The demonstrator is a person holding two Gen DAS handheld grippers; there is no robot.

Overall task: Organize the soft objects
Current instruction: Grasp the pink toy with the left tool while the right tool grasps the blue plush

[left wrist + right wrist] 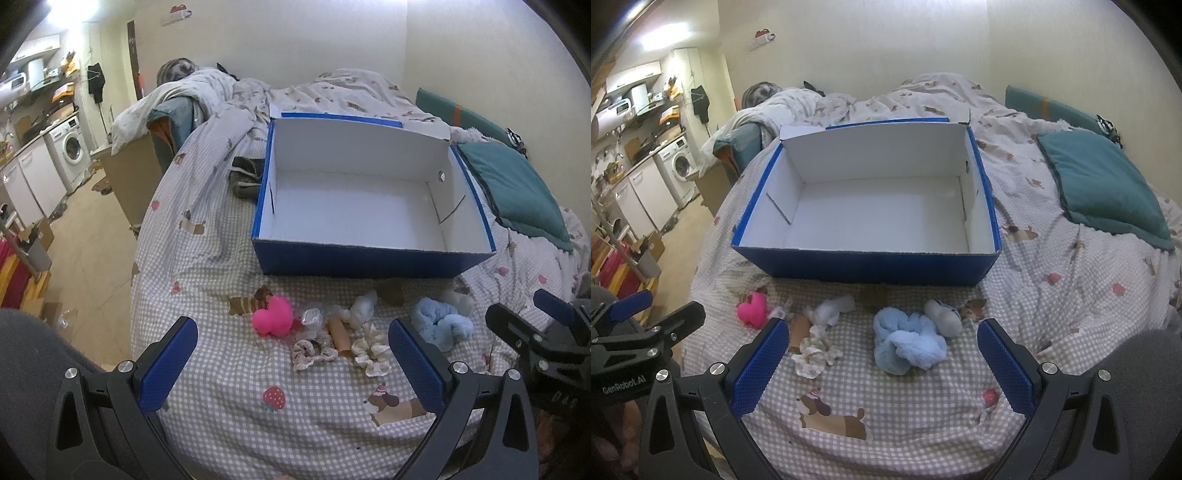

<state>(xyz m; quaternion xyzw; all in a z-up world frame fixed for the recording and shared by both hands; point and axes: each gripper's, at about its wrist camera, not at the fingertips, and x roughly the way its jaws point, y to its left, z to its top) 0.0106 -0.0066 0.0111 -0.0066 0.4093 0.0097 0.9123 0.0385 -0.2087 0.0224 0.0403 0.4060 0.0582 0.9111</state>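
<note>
An open blue box (369,264) with a white empty inside sits on the bed; it also shows in the right wrist view (871,267). In front of it lie soft items: a pink plush (271,315) (752,308), cream scrunchies (371,350) (814,352), a white fluffy piece (360,308) (833,308), a light blue fluffy cloth (441,325) (905,341) and a white roll (943,317). My left gripper (291,362) is open and empty, hovering just short of the scrunchies. My right gripper (879,363) is open and empty, just short of the blue cloth.
A teal cushion (513,188) (1108,188) lies right of the box. A rumpled duvet (332,92) is piled behind it. A dark item (245,175) lies left of the box. The bed's left edge drops to the floor, with a washing machine (72,149) beyond.
</note>
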